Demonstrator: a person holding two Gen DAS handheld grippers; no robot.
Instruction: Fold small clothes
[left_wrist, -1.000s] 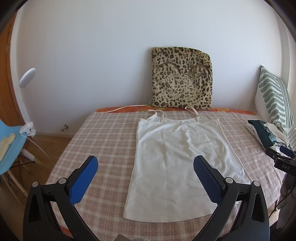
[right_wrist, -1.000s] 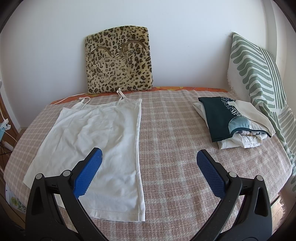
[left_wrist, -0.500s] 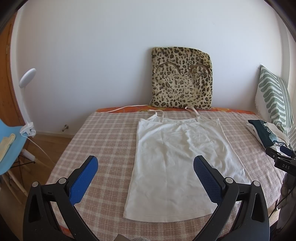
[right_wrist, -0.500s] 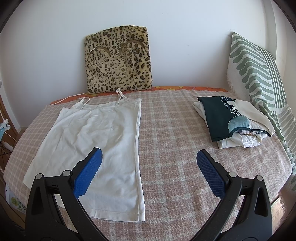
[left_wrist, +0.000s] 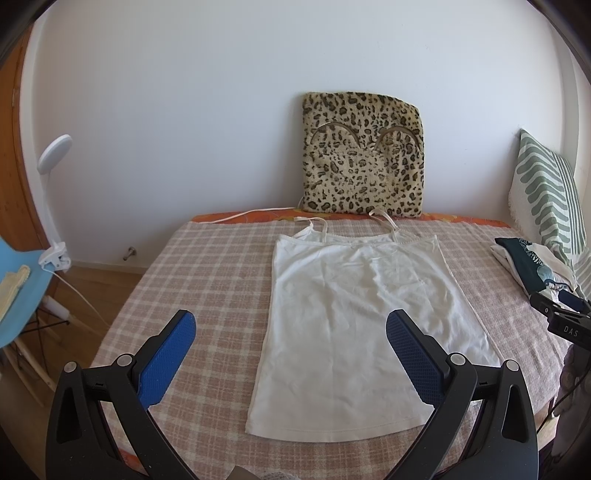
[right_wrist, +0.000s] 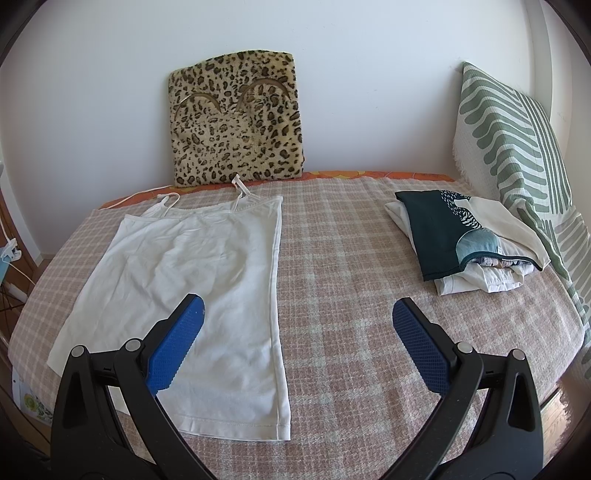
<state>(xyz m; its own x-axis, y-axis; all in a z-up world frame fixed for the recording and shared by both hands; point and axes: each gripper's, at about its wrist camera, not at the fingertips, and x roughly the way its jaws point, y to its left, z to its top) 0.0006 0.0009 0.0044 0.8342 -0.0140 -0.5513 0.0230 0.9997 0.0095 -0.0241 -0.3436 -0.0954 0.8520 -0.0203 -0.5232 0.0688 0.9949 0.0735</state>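
A white camisole (left_wrist: 354, 325) lies flat and face-up on the bed (right_wrist: 351, 258), straps (left_wrist: 384, 219) toward the wall-side edge and hem (left_wrist: 332, 432) along the near edge, in the bed's left half as the right wrist view shows it; no fold has been made in it yet, so the folding of this piece appears to be at its very start. The left gripper (left_wrist: 290, 350) hangs above the near edge with its jaws spread wide and nothing between them, its blue pads (left_wrist: 166, 358) straddling the garment's left side seam. The right gripper (right_wrist: 295, 341), equally wide and empty, hovers over the garment's right side seam and the bare checked blanket beside it. The next move likely calls for each gripper to drop onto a corner or side edge of the cloth and pinch a single layer cleanly. A stack of folded clothes (right_wrist: 465, 240) sits toward the bed's right edge, beside a striped pillow (right_wrist: 517, 147); a leopard-print cushion (left_wrist: 364, 155) leans on the wall at the far edge
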